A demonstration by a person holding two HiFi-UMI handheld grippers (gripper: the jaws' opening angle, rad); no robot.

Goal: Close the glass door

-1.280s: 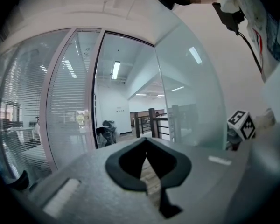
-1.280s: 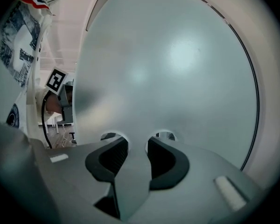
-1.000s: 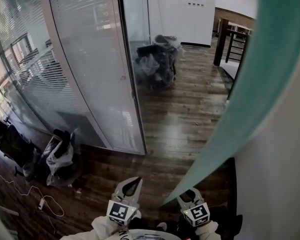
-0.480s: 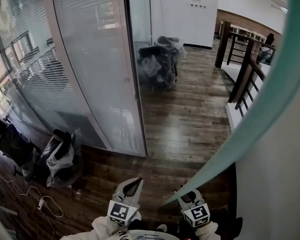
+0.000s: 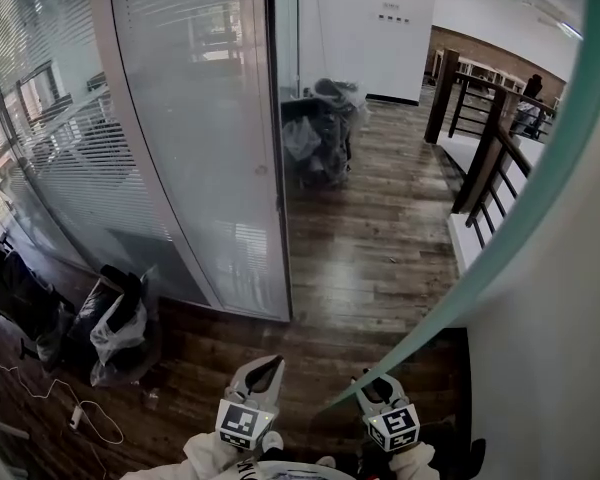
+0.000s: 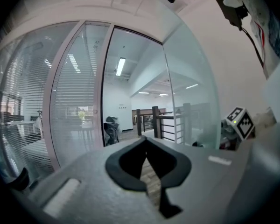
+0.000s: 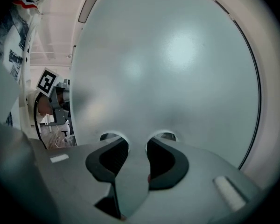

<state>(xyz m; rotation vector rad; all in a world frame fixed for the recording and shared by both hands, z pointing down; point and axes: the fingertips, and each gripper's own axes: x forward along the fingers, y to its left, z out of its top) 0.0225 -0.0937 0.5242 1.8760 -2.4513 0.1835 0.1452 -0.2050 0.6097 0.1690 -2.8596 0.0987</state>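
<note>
The glass door (image 5: 540, 198) is a frosted pane with a teal edge that sweeps from the top right down to my right gripper (image 5: 372, 383). In the right gripper view the glass door (image 7: 168, 69) fills the picture and its edge runs between the jaws of my right gripper (image 7: 137, 141), which are shut on it. My left gripper (image 5: 265, 363) hangs beside it over the wood floor, apart from the door. In the left gripper view my left gripper (image 6: 145, 141) has its tips together with nothing held, and the glass door (image 6: 191, 87) stands at the right.
A fixed glass partition with blinds (image 5: 200, 138) and its dark frame post (image 5: 280, 168) stand ahead on the left. Beyond the doorway are black bags (image 5: 320, 128) and a wooden railing (image 5: 480, 158). More bags (image 5: 115, 318) and a cable (image 5: 90, 418) lie at lower left.
The door's teal edge has swung toward the right of the head view, uncovering the railing and the room behind. Both grippers kept their places low in the view.
</note>
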